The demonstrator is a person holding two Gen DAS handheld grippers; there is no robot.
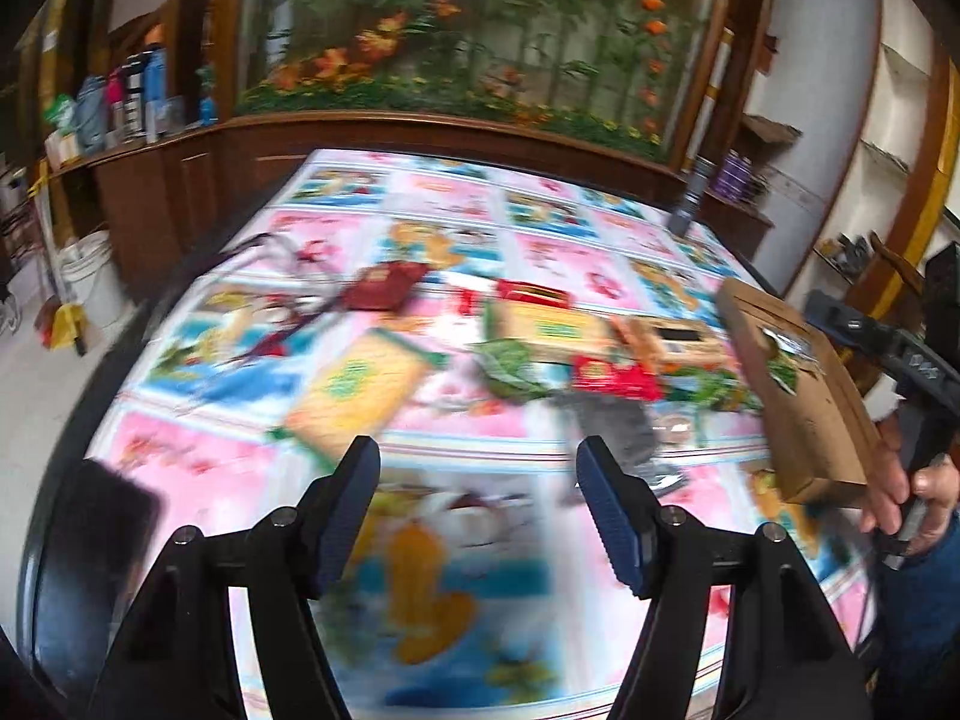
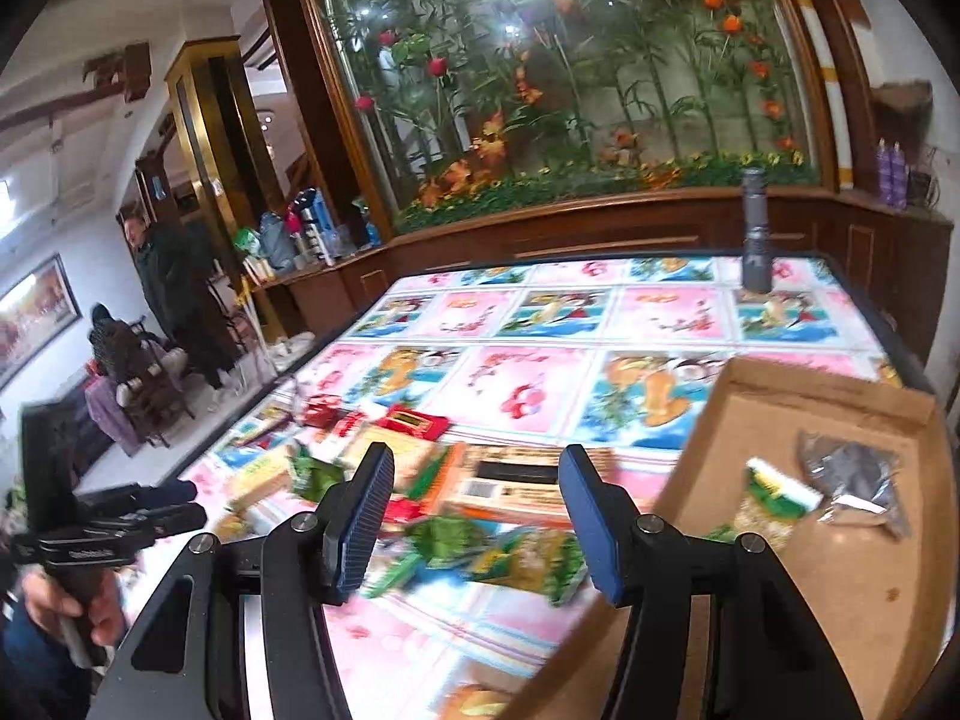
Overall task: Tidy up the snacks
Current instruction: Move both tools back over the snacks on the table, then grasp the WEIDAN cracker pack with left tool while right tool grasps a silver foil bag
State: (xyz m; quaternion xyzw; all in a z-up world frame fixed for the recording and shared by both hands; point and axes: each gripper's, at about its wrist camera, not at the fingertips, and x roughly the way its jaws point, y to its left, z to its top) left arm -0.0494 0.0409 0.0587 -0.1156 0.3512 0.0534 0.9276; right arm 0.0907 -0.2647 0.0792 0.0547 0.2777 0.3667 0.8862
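Snack packets lie scattered across the middle of a cartoon-print tablecloth [image 1: 456,228]. Among them are a yellow packet [image 1: 360,387], a red box [image 1: 531,294], green packets [image 2: 528,558] and a tan box [image 2: 516,480]. My left gripper [image 1: 477,447] hangs open above the cloth, short of the pile, with nothing between its fingers. My right gripper [image 2: 475,453] is open too, over the green packets and not touching them. An open cardboard box [image 2: 840,600] sits at the right and holds a green-and-yellow packet [image 2: 774,498] and a silver-grey packet [image 2: 852,474]. The left wrist view is motion-blurred.
A dark grey bottle [image 2: 756,240] stands at the table's far right corner. Behind the table runs a wooden cabinet [image 2: 600,228] under a flower display. A white bucket [image 1: 90,282] is on the floor at the left. Two people [image 2: 168,294] are across the room.
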